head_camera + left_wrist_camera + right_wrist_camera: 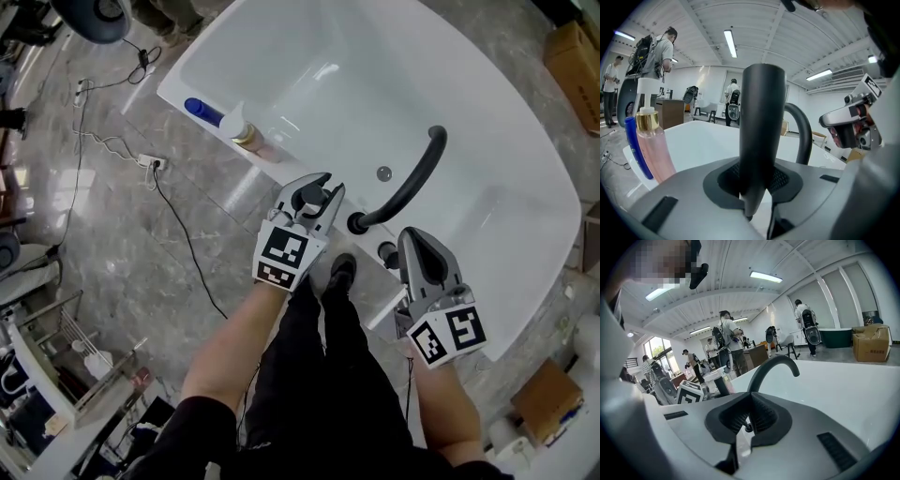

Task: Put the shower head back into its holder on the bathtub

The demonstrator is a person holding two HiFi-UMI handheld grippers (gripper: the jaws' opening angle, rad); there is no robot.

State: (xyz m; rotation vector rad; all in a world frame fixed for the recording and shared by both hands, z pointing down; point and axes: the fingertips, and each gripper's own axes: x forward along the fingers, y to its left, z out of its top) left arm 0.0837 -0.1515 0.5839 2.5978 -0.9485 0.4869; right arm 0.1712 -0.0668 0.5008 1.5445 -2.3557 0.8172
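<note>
Left gripper view shows the left gripper [754, 187] clamped on the black shower head [761, 126], handle upright. What looks like its holder [386, 251] on the bathtub [525, 187] rim lies to the right, nearer the closed, empty right gripper [749, 417].

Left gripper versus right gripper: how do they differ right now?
The left gripper is clamped on the black shower head; the right gripper is shut on nothing. The left gripper sits between the pink bottle and the faucet, the right gripper beyond the faucet. Both point toward the bathtub.
</note>
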